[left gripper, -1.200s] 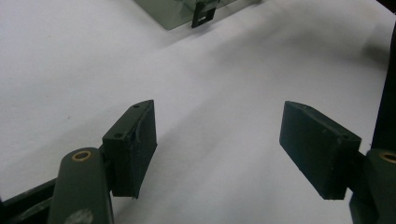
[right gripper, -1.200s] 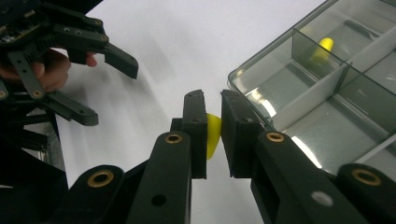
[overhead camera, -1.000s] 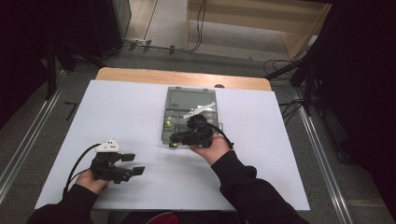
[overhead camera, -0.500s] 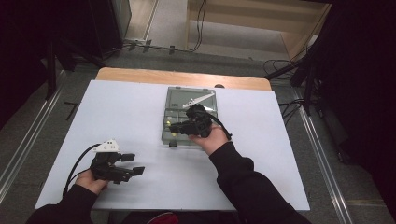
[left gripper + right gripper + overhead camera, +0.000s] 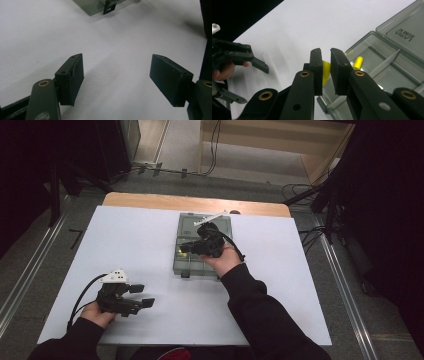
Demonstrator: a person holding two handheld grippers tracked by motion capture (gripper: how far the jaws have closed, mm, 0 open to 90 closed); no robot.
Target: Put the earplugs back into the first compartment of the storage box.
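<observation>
The right gripper (image 5: 326, 68) is seen over the near-left corner of an open clear box (image 5: 392, 62), its jaws drawn nearly together with a narrow gap left between them. A yellow piece (image 5: 326, 71) is seen just behind that gap, partly hidden by the left jaw; whether it is pinched or merely lies past the jaws cannot be told. A second yellow piece (image 5: 357, 62) is seen at about 2 o'clock from the jaw tips, lying in a compartment of the box beside a divider. In the high view the right gripper (image 5: 186, 248) is held above the box (image 5: 220, 222), which lies at the middle of the white table (image 5: 300, 285), lid laid open toward 12 o'clock.

The left gripper (image 5: 116, 75) is held with its jaws spread wide and nothing between them. In the high view it (image 5: 142, 295) is seen at about 7 o'clock from the box, well apart from it, low over the table.
</observation>
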